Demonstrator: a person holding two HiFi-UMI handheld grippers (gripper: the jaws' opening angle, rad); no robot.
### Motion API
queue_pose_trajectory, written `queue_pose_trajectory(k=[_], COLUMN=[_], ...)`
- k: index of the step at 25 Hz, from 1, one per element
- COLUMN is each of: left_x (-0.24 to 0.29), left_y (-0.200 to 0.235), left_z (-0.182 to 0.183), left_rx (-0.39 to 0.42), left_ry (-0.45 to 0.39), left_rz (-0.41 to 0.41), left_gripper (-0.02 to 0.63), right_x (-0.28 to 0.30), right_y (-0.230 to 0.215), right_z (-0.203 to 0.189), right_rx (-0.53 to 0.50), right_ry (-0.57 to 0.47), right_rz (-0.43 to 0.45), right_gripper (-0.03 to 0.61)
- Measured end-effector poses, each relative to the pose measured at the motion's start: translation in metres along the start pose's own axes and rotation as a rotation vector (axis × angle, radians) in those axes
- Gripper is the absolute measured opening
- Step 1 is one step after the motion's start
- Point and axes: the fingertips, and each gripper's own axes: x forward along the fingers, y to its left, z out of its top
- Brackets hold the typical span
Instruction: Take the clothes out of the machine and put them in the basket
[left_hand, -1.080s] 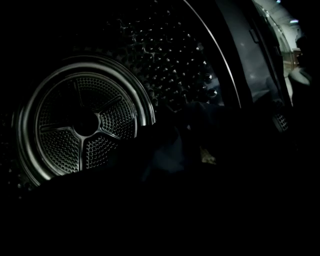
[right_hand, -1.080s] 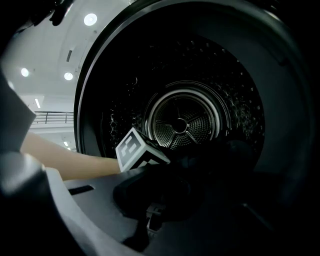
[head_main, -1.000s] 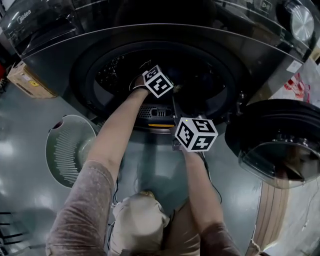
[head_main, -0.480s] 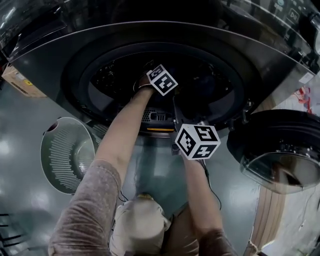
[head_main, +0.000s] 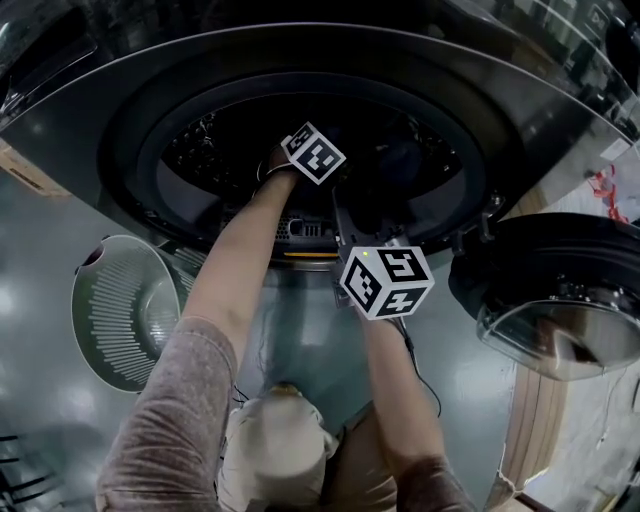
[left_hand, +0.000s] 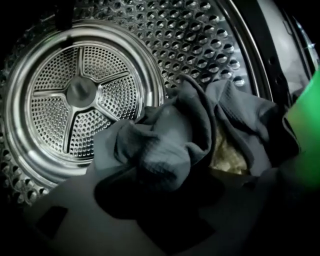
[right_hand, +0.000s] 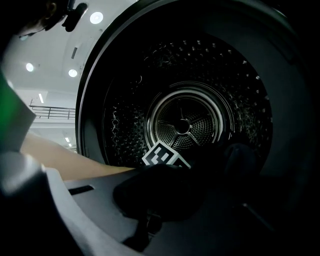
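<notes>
Closing left gripper (left_hand: 172, 196) over clothes (left_hand: 165, 142), apparently.

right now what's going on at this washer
A person crouches at the open front-loading machine with a gripper in each hand. The left gripper reaches into the drum. Its jaws have just been closing, with a fold of the grey garment between them, not visibly pinched yet. The right gripper is shut and waits at the drum's mouth. The basket sits on the floor to the left.
</notes>
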Motion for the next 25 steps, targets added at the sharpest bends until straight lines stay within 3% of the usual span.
queue_pose_trajectory(k=[6, 21, 25], left_x=[-0.009, -0.079, -0.105], left_y=[0.006, 0.032, 0.031], left_z=[-0.001, 0.023, 0.026], left_rx=[0.001, -0.202, -0.203], left_ry=[0.005, -0.124, -0.138], left_rz=[0.052, 0.074, 0.084], left_gripper=[0.107, 0.067, 0.067], right_x=[-0.001, -0.017, -0.023], right_y=[0.001, 0.003, 0.003], right_z=[-0.001, -0.004, -0.003], right_rx=[-0.010, 0.001, 0.000], right_ry=[0.001, 0.020, 0.024], right_rz=[0.009, 0.021, 0.018], right_gripper=[-0.003, -0.003, -0.003])
